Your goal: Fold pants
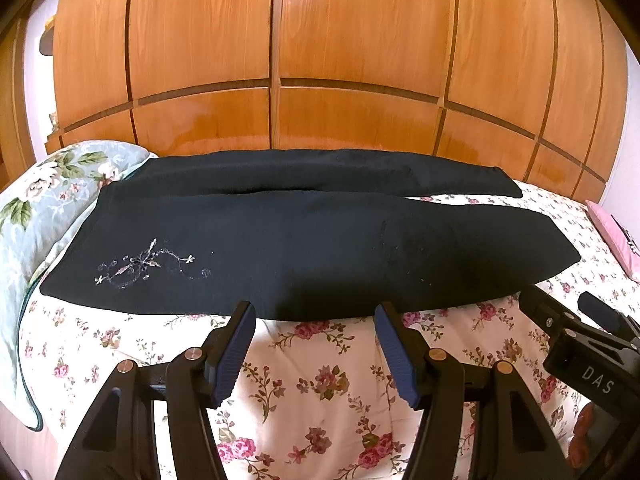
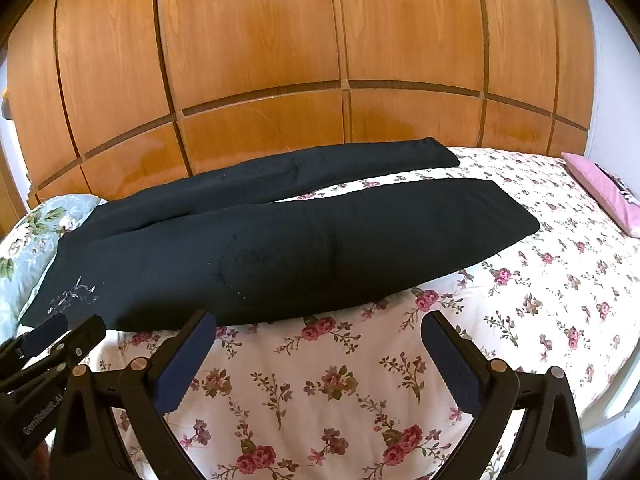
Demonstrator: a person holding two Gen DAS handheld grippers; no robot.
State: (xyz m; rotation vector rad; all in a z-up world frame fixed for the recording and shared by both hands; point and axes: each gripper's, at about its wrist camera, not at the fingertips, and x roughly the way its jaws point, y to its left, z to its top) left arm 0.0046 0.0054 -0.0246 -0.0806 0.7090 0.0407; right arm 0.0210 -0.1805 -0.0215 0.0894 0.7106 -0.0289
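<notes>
Writing is being shown on both tools: "DAS" is readable on the right gripper (image 1: pixel 576 312) at the right edge of the left wrist view, and "GenRobot.AI" on the left gripper (image 2: pixel 60 330) at the lower left of the right wrist view.

One pair of black pants (image 1: pixel 304 240) is being displayed flat across the middle of the bed (image 1: pixel 320 392), waist at frame left and two legs splayed toward frame right, with a strip of floral sheet showing between the hems. Pale embroidery (image 1: pixel 148 266) is being shown near the waist. The waist end is lying over one floral pillow (image 1: pixel 36 216); one pink cushion (image 2: pixel 608 192) is seen at the right edge, well apart from the hems.

Open sheet is being left between the near pant edge and both grippers. The far leg is lying close to the wooden wardrobe (image 1: pixel 280 60) filling the upper frame.

Both grippers are being held with jaws standing wide, nothing between the pads (image 1: pixel 236 352), the tips just short of the near pant edge.
</notes>
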